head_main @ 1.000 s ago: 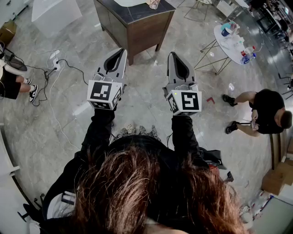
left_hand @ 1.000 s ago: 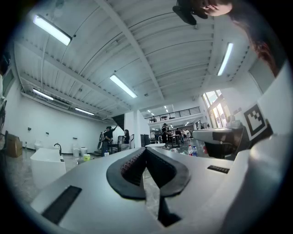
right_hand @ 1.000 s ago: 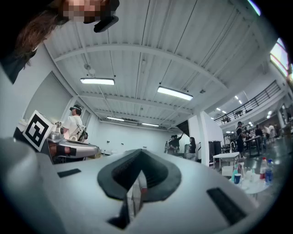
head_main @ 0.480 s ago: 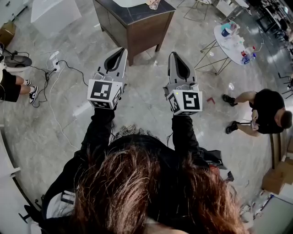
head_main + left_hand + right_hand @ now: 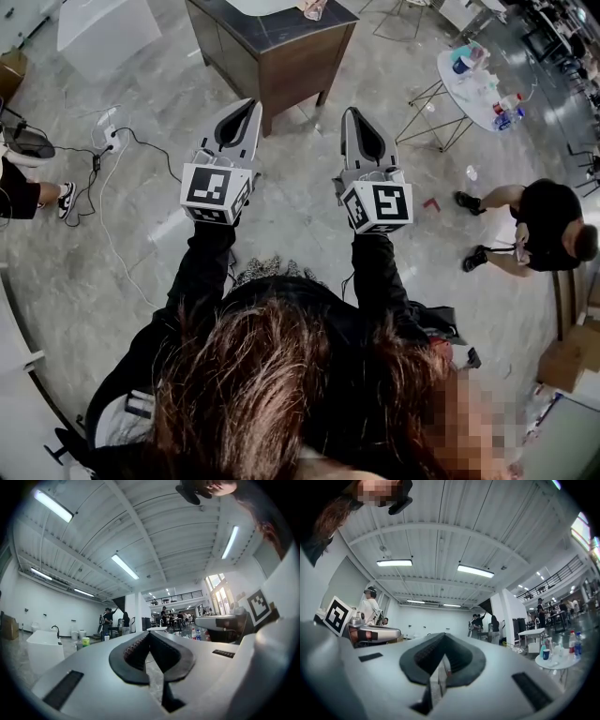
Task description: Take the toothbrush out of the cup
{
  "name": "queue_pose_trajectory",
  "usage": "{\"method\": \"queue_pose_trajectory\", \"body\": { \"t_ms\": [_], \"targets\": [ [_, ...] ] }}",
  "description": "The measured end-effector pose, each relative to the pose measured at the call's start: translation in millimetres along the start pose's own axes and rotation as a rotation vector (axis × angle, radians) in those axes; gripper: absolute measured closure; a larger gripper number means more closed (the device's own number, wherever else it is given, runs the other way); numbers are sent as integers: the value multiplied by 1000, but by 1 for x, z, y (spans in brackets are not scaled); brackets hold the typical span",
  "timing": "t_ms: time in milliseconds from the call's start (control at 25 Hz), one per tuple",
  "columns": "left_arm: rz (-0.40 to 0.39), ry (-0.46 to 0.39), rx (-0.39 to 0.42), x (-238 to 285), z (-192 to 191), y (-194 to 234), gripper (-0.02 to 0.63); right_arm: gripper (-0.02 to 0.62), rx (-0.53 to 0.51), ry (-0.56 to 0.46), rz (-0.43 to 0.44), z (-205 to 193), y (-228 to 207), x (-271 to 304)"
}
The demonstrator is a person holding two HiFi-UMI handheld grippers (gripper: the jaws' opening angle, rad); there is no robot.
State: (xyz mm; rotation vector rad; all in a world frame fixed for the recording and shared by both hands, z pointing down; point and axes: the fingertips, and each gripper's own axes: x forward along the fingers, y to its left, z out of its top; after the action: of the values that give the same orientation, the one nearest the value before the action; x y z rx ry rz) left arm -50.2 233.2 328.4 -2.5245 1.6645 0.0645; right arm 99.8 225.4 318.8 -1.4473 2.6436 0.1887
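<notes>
Dark wooden table [image 5: 286, 66], round white table [image 5: 464, 89] with bottles [image 5: 506, 108], crouching person [image 5: 548, 223], power strip [image 5: 110, 138] on marble floor [image 5: 300, 202]

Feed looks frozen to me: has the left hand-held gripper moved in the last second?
No. In the head view the left hand-held gripper keeps the same small gap to the front leg of the dark cabinet just ahead of it.

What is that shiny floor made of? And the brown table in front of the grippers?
The floor looks like polished stone or marble-look tile: it is grey with cloudy veins and a soft sheen. The brown table seems to be dark-stained wood with a matte finish. Its darker, smooth top may be stone, but I can't tell for sure.
</notes>
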Motion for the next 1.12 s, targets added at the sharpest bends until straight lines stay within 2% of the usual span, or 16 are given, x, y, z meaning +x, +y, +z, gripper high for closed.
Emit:
{"method": "queue_pose_trajectory", "body": {
  "t_ms": [720,1120],
  "targets": [
    [-45,-24,-21,16,-9,48,598,592,-28,31,-47,-17,19,47],
    [-13,2,-32,50,-30,74,598,592,-17,44,-38,-36,-4,86]
  ]
}}
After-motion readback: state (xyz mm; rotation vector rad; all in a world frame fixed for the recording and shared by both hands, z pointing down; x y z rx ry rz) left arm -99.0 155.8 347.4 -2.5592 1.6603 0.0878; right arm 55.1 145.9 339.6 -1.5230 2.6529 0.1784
